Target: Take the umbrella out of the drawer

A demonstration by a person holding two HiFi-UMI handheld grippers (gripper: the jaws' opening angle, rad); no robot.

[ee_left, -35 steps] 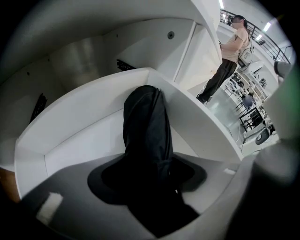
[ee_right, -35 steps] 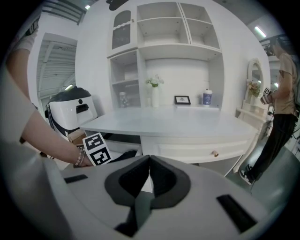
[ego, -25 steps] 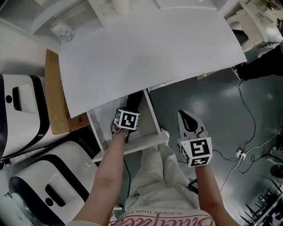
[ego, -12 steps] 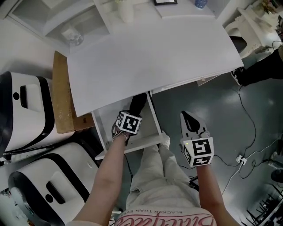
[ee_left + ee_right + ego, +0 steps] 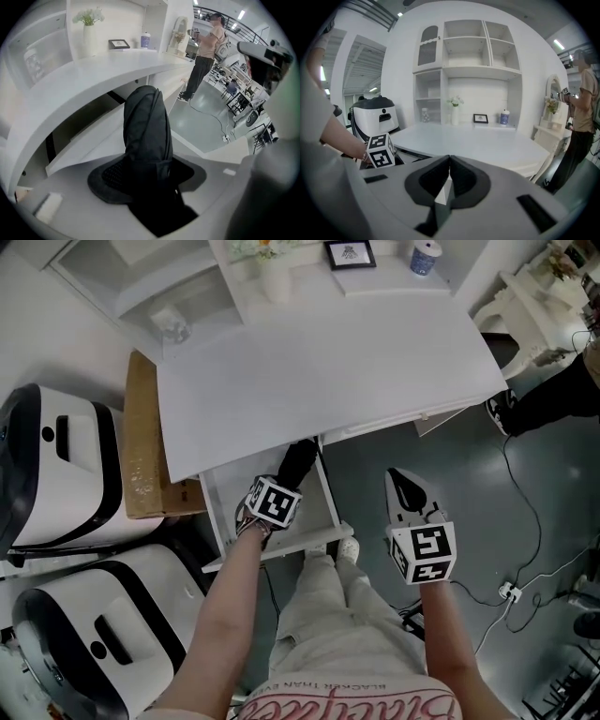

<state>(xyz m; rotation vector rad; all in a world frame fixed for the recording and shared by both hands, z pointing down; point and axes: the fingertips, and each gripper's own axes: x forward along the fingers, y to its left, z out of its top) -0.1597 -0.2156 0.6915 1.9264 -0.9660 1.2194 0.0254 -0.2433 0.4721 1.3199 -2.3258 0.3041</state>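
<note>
Lift-out step: left gripper (image 5: 151, 180) clamped on umbrella (image 5: 145, 126) jutting past its fingertips over drawer (image 5: 221, 512), right gripper (image 5: 449, 180) pinched empty; next needs a pull clear of the desk (image 5: 328, 362).

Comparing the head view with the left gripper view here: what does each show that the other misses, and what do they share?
Head view only: the open white drawer, the right gripper over the grey floor beside it, a brown cardboard box and white-and-black machines.
Left gripper view only: close up, the left gripper with its jaws clamped on the black folded fabric umbrella.
Both: that umbrella, the white desk top and the black-framed picture at its back.
</note>
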